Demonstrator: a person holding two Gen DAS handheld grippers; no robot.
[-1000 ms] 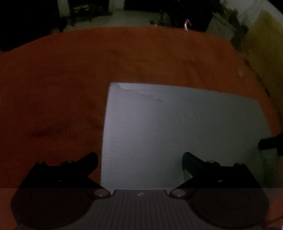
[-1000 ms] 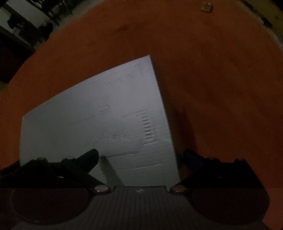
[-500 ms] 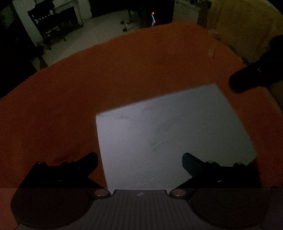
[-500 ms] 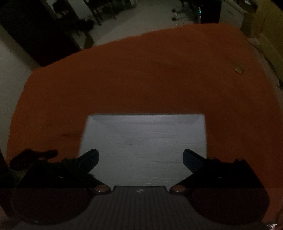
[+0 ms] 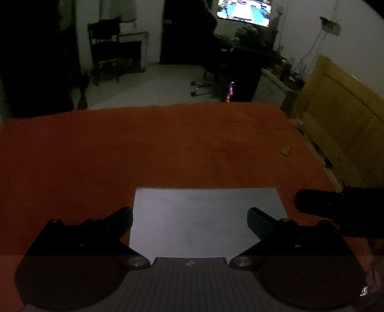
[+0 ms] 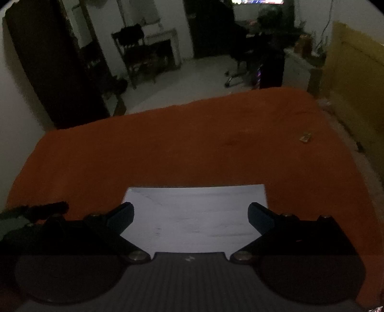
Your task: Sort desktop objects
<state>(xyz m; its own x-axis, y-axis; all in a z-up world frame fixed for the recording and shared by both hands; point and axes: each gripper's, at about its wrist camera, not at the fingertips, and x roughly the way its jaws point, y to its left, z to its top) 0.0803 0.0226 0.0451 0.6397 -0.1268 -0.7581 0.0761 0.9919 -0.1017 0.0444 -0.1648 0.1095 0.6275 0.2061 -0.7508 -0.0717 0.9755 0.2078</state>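
Left wrist view: the left gripper [image 5: 189,219] has its jaws spread wide, empty; a pale flat sheet [image 5: 204,216] lies on the orange cloth [image 5: 144,148] just ahead, between the fingers; the right gripper [image 5: 336,204] sits dark beside the sheet's right edge.

Right wrist view: the right gripper [image 6: 190,216] is spread too, holding nothing; the sheet [image 6: 196,206] lies directly ahead; a small tan object [image 6: 305,137] rests well apart, far right.

Dim room, small things unreadable, edges cut off

The near edge of the white sheet [image 5: 204,220] is hidden behind the gripper body at the bottom of both views. A tiny tan object [image 5: 285,150] on the orange cloth [image 5: 120,153], right of centre, is too small to identify. The lit screen [image 5: 243,10] is cut by the top edge, its picture blurred. The dark furniture [image 6: 144,60] in the upper left is lost in shadow.
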